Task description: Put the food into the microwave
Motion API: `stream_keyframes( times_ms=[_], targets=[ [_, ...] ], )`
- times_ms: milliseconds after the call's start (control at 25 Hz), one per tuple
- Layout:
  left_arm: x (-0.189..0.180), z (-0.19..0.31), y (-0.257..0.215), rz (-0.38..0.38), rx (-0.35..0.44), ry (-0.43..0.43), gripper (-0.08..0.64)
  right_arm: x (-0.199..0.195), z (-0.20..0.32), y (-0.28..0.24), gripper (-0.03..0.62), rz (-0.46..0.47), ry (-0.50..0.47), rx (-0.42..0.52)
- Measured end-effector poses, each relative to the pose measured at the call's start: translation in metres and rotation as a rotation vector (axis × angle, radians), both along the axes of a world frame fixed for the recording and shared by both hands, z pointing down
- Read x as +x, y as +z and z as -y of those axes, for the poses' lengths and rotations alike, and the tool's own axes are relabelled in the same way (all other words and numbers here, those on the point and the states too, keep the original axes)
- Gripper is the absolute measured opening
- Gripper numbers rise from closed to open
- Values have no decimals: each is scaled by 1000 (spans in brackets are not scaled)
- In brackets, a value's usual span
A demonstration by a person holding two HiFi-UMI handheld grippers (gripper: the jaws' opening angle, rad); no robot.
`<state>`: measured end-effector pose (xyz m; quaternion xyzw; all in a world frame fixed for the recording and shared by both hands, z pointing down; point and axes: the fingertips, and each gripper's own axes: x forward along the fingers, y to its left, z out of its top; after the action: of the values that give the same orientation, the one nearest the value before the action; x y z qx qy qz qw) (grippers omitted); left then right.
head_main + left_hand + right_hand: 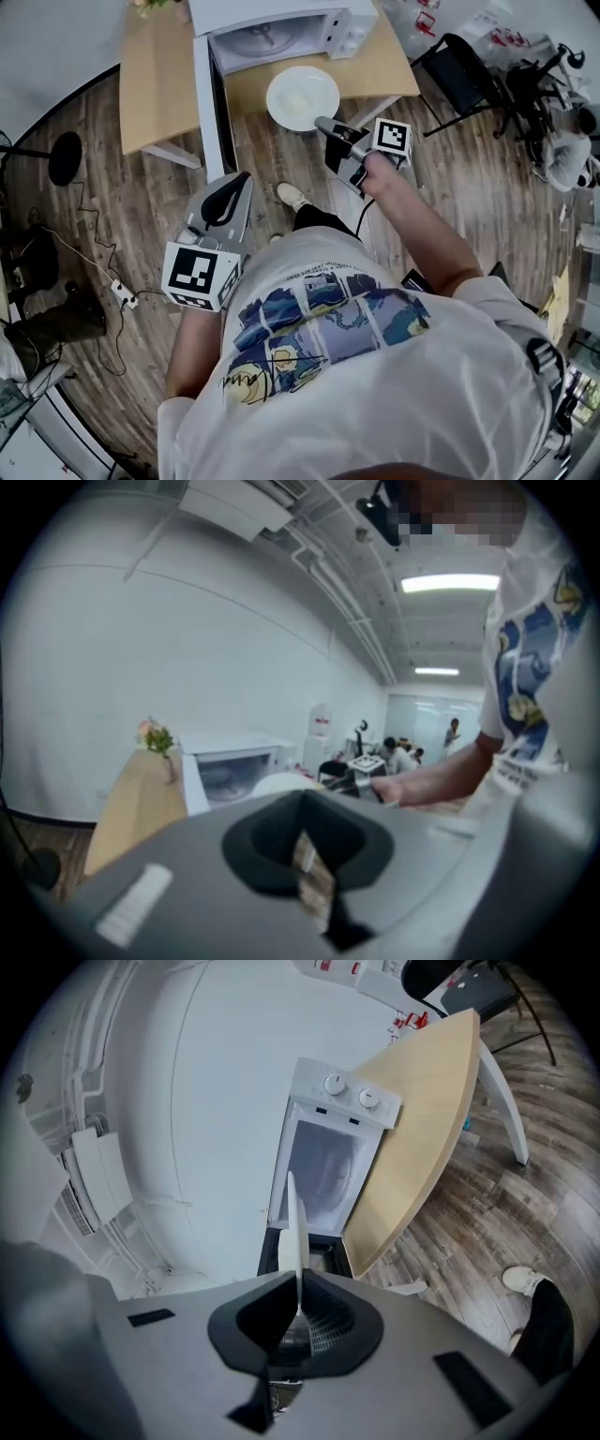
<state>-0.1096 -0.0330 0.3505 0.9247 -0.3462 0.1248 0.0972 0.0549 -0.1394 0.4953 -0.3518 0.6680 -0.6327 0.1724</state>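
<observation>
A white plate point(302, 97) with pale food point(296, 103) on it hangs in front of the white microwave point(281, 28), above the front edge of the wooden table point(159, 75). My right gripper point(324, 123) is shut on the plate's near rim. In the right gripper view the plate point(293, 1232) shows edge-on between the jaws, facing the open microwave point(328, 1162). The microwave door point(214, 103) hangs open to the left. My left gripper point(239, 180) is lower left, near the door's edge, shut with nothing in it. In the left gripper view the microwave point(230, 766) and the plate point(281, 782) lie ahead.
A small vase of flowers point(159, 742) stands on the table left of the microwave. A black chair point(464, 75) is at the right. Cables and a power strip point(122, 292) lie on the wooden floor at the left, near a black round base point(66, 157).
</observation>
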Motion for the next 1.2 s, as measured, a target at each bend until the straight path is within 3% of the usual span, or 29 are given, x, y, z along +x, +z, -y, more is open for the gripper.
stream_keyframes(
  times_ms=[520, 1200],
  targets=[
    [-6, 81, -7, 53, -17, -132, 9, 2, 127, 42, 14, 54, 6, -60],
    [-9, 146, -1, 105, -69, -240, 9, -11, 248, 98, 15, 86, 34, -149]
  ],
)
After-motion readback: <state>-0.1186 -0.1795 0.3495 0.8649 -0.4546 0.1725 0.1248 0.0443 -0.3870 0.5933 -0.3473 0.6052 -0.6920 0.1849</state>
